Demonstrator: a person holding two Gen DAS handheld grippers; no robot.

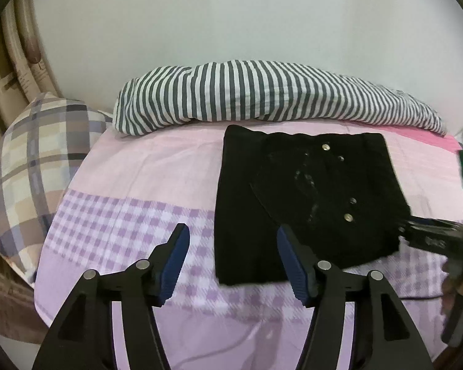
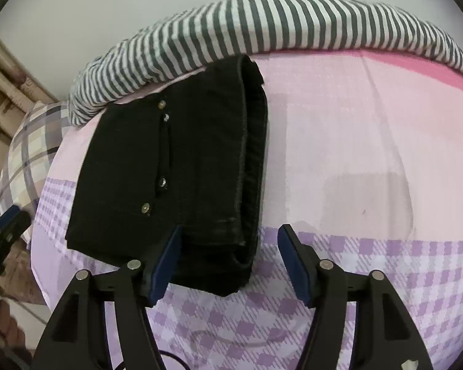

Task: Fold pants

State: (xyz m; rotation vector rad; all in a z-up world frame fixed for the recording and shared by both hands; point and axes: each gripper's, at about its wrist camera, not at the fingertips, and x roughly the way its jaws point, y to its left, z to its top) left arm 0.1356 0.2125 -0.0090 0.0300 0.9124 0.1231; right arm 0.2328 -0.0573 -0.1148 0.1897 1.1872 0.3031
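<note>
The black pants (image 1: 305, 200) lie folded into a compact rectangle on the pink and purple checked bed sheet (image 1: 132, 191), metal buttons facing up. In the right wrist view the pants (image 2: 176, 178) show stacked folded layers along their right edge. My left gripper (image 1: 233, 256) is open and empty, just in front of the pants' near left corner. My right gripper (image 2: 230, 259) is open and empty, its jaws straddling the pants' near right corner without gripping. The right gripper also shows at the right edge of the left wrist view (image 1: 438, 237).
A grey and white striped quilt (image 1: 262, 92) lies rolled along the wall behind the pants. A plaid pillow (image 1: 37, 166) sits at the left end of the bed. The left gripper's tip shows at the left edge of the right wrist view (image 2: 6, 225).
</note>
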